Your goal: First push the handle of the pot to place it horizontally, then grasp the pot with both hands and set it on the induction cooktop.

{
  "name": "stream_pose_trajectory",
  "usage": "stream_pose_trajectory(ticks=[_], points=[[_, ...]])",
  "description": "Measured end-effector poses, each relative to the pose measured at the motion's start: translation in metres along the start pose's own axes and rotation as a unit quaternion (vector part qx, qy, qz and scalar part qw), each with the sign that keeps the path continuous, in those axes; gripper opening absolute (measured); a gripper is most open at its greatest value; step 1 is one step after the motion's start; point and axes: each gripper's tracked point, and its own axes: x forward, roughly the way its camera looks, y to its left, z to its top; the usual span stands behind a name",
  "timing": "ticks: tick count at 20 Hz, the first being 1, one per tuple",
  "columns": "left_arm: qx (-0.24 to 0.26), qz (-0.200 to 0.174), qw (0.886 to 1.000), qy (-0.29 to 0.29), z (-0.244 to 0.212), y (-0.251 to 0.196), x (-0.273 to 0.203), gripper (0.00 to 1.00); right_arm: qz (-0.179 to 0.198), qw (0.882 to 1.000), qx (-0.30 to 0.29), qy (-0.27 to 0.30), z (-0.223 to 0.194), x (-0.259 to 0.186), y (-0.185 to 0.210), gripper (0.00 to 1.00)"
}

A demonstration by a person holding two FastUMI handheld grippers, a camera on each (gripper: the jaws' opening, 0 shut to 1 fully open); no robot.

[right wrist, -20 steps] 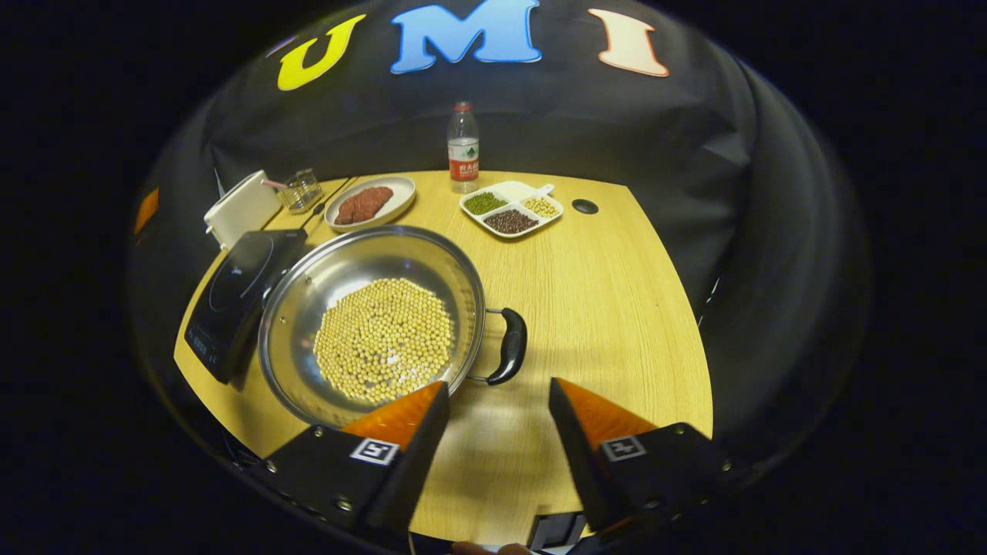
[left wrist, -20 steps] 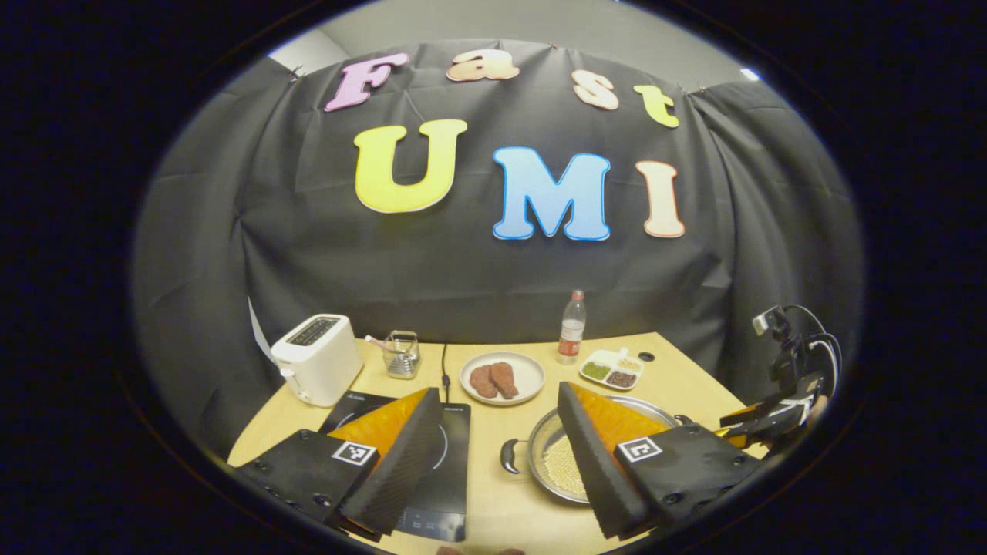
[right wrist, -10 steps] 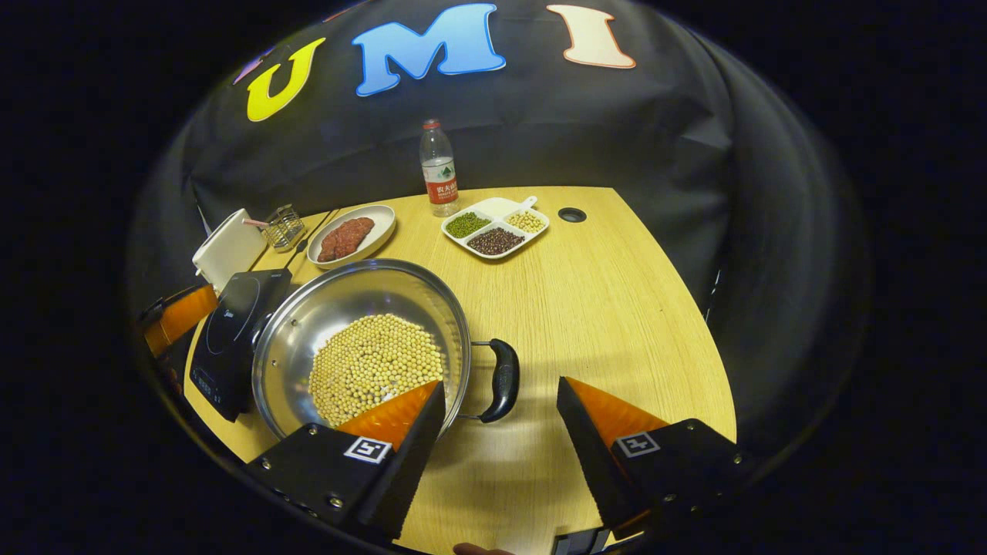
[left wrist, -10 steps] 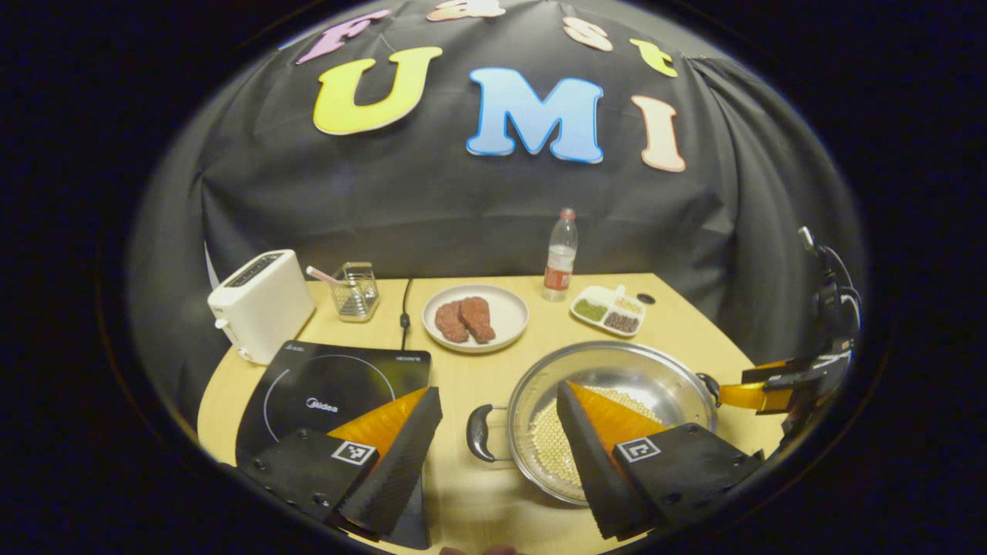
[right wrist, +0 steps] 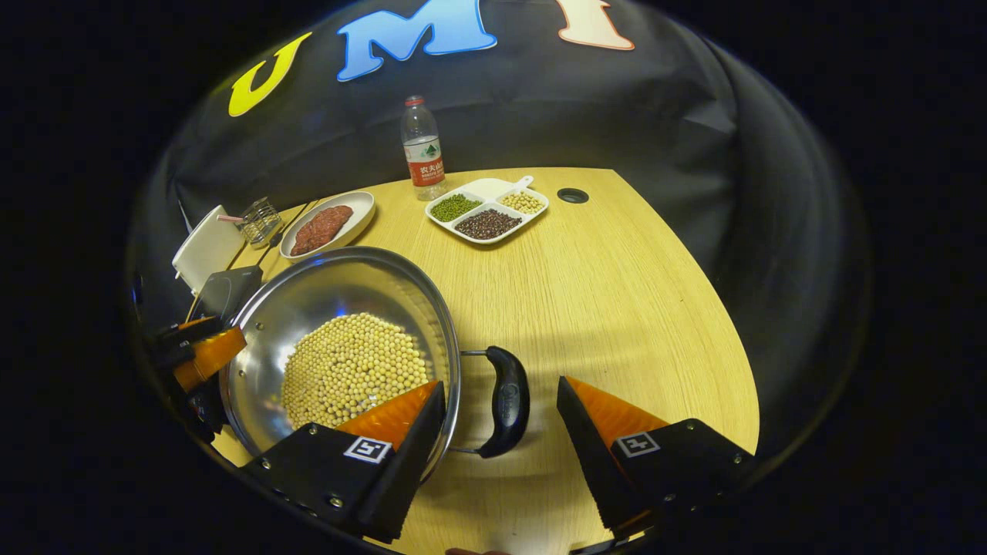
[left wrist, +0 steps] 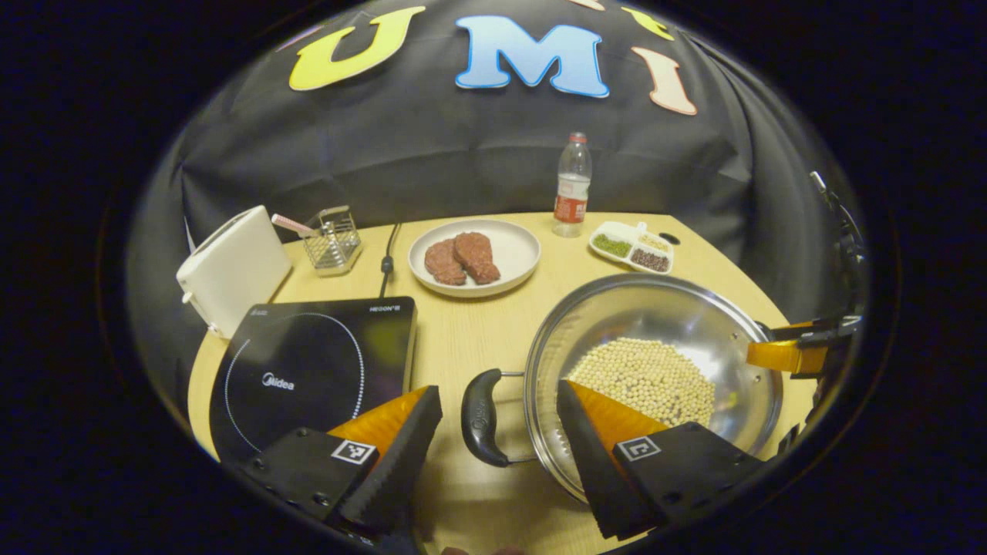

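A steel pot (left wrist: 655,316) holding soybeans (left wrist: 648,378) stands on the wooden table, to the right of the black induction cooktop (left wrist: 308,362). My left gripper (left wrist: 497,388) is open, and the pot's black left handle (left wrist: 480,416) lies between its fingers without contact. In the right gripper view the pot (right wrist: 331,285) sits at the left. My right gripper (right wrist: 500,383) is open around the other black handle (right wrist: 509,401), not touching it. The right gripper (left wrist: 794,351) appears at the pot's far rim. The left gripper (right wrist: 200,354) shows beyond the pot, in front of the cooktop (right wrist: 224,289).
Along the back stand a white toaster (left wrist: 231,266), a wire holder (left wrist: 331,239), a plate of meat (left wrist: 472,258), a water bottle (left wrist: 570,189) and a divided dish of beans (left wrist: 632,248). A power cable (left wrist: 388,258) runs to the cooktop. The table has a cable hole (right wrist: 572,196).
Both grippers have tilted down and come closer to the pot. Each pot handle now lies between an open pair of fingers. The pot has not moved.
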Motion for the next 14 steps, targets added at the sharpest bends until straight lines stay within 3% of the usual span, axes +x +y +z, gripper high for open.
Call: stream_pose_trajectory(ticks=[3,4,5,6,7,8,9,10,12,13,14], points=[[0.009,-0.002,1.0,0.012,-0.006,0.002,0.008,0.96,0.011,1.0,0.01,0.008,0.0,0.01,0.004,0.87],[0.01,-0.009,1.0,0.016,-0.007,-0.001,0.011,0.88,0.019,1.0,0.016,0.012,-0.002,0.014,0.009,0.77],[0.01,-0.016,1.0,0.019,-0.007,-0.005,0.014,0.81,0.025,0.999,0.017,0.016,-0.002,0.016,0.011,0.75],[0.018,-0.014,1.0,0.019,-0.008,-0.005,0.017,0.76,0.025,0.999,0.017,0.014,-0.001,0.017,0.01,0.63],[0.025,-0.013,0.999,0.02,-0.006,-0.004,0.016,0.73,0.028,0.999,0.017,0.015,-0.001,0.017,0.01,0.62],[0.026,-0.012,0.999,0.022,-0.007,-0.006,0.015,0.7,0.031,0.999,0.022,0.015,-0.001,0.016,0.011,0.53],[0.027,-0.011,0.999,0.023,-0.006,-0.006,0.014,0.7,0.033,0.999,0.023,0.012,0.001,0.013,0.011,0.59],[0.03,-0.012,0.999,0.026,-0.007,-0.006,0.015,0.72,0.031,0.999,0.023,0.015,-0.001,0.015,0.012,0.53],[0.034,-0.011,0.999,0.027,-0.005,-0.006,0.013,0.65,0.03,0.999,0.02,0.018,0.0,0.011,0.012,0.52],[0.032,-0.013,0.999,0.024,-0.001,-0.006,0.011,0.65,0.03,0.999,0.023,0.015,0.004,0.009,0.012,0.47],[0.034,-0.014,0.999,0.018,0.003,-0.005,0.007,0.65,0.03,0.999,0.022,0.011,0.006,0.005,0.013,0.52]])
